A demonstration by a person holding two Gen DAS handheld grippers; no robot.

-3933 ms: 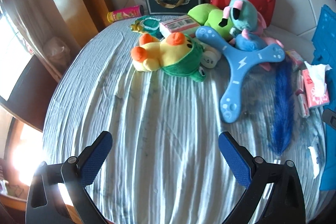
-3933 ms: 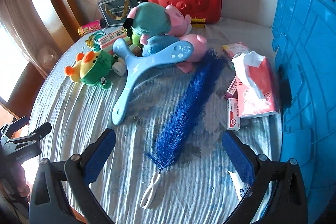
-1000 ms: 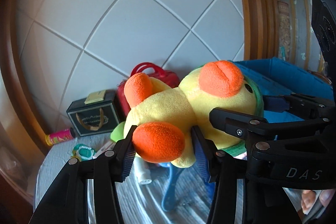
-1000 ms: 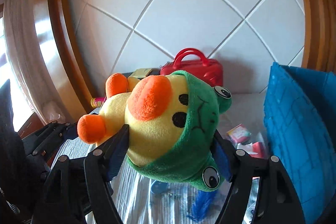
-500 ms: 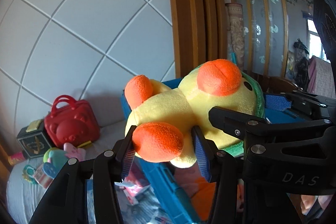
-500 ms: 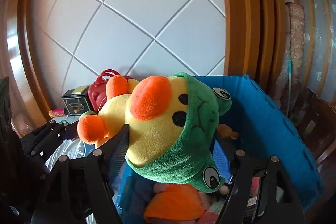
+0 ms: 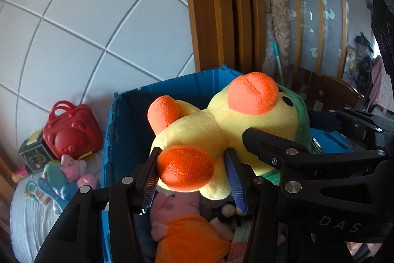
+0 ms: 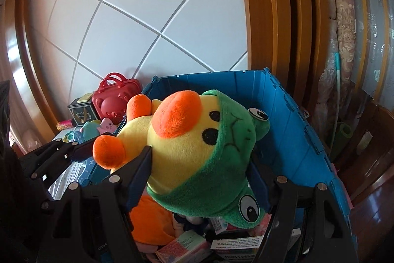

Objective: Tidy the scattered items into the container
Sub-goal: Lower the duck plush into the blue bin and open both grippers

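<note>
- Two grippers share one load: the left gripper (image 7: 190, 179) pinches an orange foot of the duck plush (image 7: 221, 137), and the right gripper (image 8: 199, 179) clamps the plush's hooded head between its blue pads.
- Both grips look the same as a second ago; neither pair of fingers has spread or tightened.
- What has changed is the backdrop: a second ago the plush hung over the bed with the blue crate (image 8: 283, 115) off to the right, and now it hangs directly above the crate's open mouth, inside its rim.
- Below it the crate already holds an orange-clad pink plush (image 7: 177, 221), small boxes (image 8: 184, 248) and other bits.
- Left on the bed beside the crate's left wall: a red bear case (image 7: 71, 132), a dark gift box (image 7: 33, 155) and more soft toys (image 7: 66, 174).
- The carry seems done; opening both grippers should drop the plush in, then the bed items remain.
</note>
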